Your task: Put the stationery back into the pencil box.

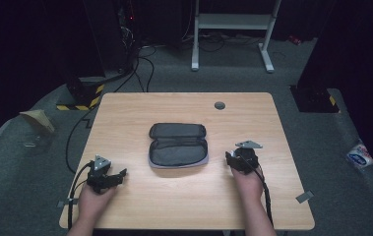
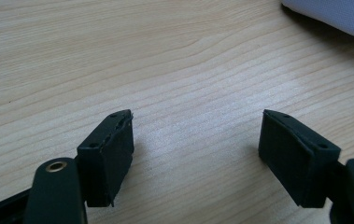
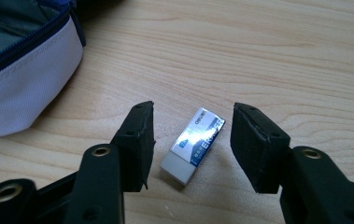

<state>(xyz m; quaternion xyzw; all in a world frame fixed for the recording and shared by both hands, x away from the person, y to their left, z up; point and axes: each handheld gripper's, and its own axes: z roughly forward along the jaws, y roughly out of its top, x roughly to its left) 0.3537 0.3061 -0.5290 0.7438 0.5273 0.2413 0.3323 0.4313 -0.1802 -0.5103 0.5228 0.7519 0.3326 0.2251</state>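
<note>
A small white eraser (image 3: 192, 142) in a shiny blue sleeve lies flat on the wooden table (image 1: 125, 113), just right of an open dark pencil case (image 1: 178, 145) with a pale grey rim (image 3: 20, 88). My right gripper (image 3: 192, 111) is open. Its jaws stand either side of the eraser with a gap on each side, so neither pad touches it. In the high view the right gripper (image 1: 238, 158) sits right of the case. My left gripper (image 2: 196, 116) is open over bare wood with nothing between its jaws. It rests at the front left (image 1: 115, 177), and a corner of the case (image 2: 338, 16) shows at its upper right.
A grey round grommet (image 1: 219, 105) is set in the table near its far edge. A strip of grey tape (image 1: 304, 196) sticks out at the front right corner. Cables and a white frame stand (image 1: 233, 29) are on the floor beyond the table.
</note>
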